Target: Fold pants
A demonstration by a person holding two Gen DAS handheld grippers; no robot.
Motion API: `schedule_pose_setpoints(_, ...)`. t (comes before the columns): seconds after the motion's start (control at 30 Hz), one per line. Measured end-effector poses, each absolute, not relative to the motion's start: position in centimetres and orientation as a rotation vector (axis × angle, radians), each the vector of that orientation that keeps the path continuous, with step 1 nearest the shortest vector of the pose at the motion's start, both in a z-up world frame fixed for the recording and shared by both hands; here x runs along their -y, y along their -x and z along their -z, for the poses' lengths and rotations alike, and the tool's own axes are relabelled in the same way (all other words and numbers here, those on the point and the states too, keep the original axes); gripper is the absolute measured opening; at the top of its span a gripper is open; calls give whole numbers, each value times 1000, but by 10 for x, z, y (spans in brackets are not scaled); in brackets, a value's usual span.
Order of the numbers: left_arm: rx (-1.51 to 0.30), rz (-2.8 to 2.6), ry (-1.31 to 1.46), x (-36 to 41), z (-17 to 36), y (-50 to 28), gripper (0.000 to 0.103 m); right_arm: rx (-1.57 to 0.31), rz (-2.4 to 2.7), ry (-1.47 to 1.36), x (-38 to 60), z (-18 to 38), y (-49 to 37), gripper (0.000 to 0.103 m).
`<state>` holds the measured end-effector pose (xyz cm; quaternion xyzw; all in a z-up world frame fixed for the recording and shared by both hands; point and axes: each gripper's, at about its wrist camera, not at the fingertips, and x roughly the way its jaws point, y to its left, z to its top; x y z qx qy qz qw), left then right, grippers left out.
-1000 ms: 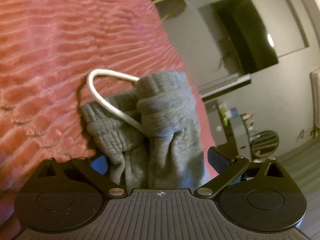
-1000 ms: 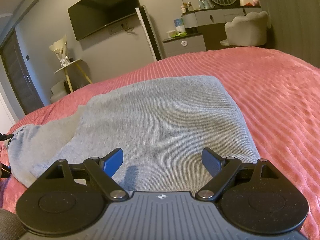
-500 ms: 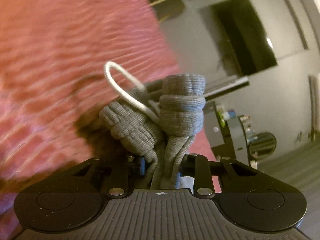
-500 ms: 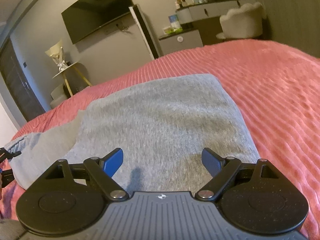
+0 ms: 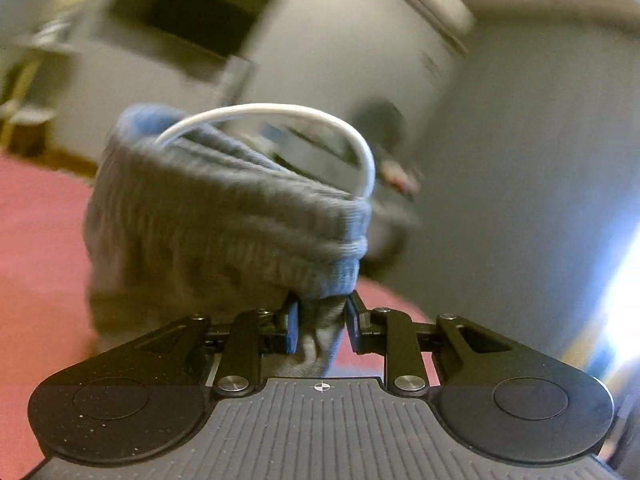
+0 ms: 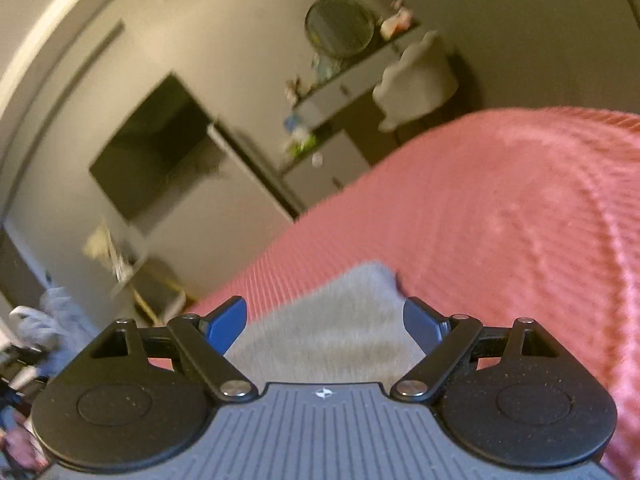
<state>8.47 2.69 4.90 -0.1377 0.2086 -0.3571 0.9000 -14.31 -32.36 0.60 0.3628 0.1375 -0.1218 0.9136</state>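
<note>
The grey pants' ribbed waistband (image 5: 224, 216) is bunched up and lifted off the bed, with a white drawstring (image 5: 280, 114) looping over it. My left gripper (image 5: 320, 322) is shut on the grey cloth just below the band. In the right wrist view a grey part of the pants (image 6: 324, 332) lies on the red bedspread (image 6: 520, 208). My right gripper (image 6: 325, 314) is open above that cloth and holds nothing. Both views are blurred by motion.
The red bedspread also shows low in the left wrist view (image 5: 40, 260). Beyond the bed stand a wall TV (image 6: 152, 148), a dresser with a round mirror (image 6: 340, 26), a pale chair (image 6: 416, 84) and a small side table (image 6: 132, 276).
My left gripper closed on the pants' waist end and lifted it up off the bed, swinging toward the room. My right gripper tilted upward and stayed open over the cloth.
</note>
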Motion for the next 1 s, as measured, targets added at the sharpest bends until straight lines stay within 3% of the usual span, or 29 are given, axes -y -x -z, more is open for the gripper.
schedule_pose_setpoints(0.1,-498,805,85,69,-20,-61,31,-240,275,-782,341,-10,165,86)
schedule_pose_setpoints(0.13,-531,839,48,97,-3,-53,37,-233,291,-786,348,-8,170,86)
schedule_pose_setpoints(0.17,-562,868,29,121,15,-48,51,-231,313,-792,354,-5,176,86)
schedule_pose_setpoints(0.2,-633,882,-11,147,39,-44,56,-234,334,-807,360,0,179,86)
schedule_pose_setpoints(0.27,-840,903,-123,179,80,-46,56,-242,349,-864,372,12,182,86)
schedule_pose_setpoints(0.37,-763,905,-207,174,69,-31,59,-265,338,-935,385,25,179,86)
schedule_pose_setpoints(0.43,-759,913,-82,147,50,-29,67,-273,316,-944,388,29,175,86)
schedule_pose_setpoints(0.5,-717,869,92,115,37,-27,88,-281,273,-960,388,32,168,86)
schedule_pose_setpoints(0.8,-710,557,392,9,39,-37,90,-384,-37,-1092,361,46,119,86)
schedule_pose_setpoints(1.0,-710,486,541,-21,49,-47,91,-542,-67,-1101,341,74,63,86)
